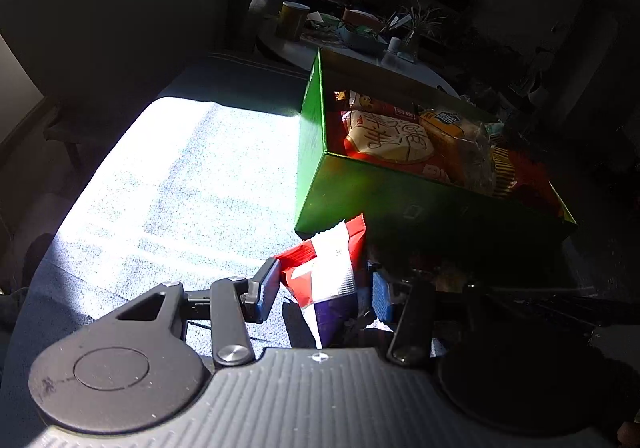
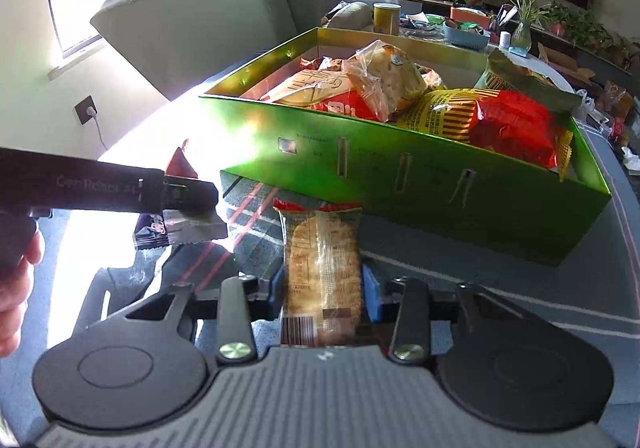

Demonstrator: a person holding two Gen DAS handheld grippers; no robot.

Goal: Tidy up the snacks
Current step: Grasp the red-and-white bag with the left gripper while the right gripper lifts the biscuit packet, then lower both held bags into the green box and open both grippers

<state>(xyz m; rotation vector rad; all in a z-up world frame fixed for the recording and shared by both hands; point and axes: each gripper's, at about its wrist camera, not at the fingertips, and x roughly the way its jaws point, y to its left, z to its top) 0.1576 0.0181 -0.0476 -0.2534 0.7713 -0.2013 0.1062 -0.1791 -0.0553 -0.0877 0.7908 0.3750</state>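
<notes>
Both grippers clamped: left gripper (image 1: 320,292) on red-white packet (image 1: 328,268), right gripper (image 2: 322,292) on clear biscuit pack (image 2: 322,264). Lift over near wall of green box (image 2: 400,184) ahead, release inside.

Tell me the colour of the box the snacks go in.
Shiny green box outside, yellowish-gold along the inner rim; the right wrist view shows it best.

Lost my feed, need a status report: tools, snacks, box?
Left tool shut on red-and-white packet. Right tool shut on clear biscuit pack. Green box ahead, nearly full. Nothing blocking.
</notes>
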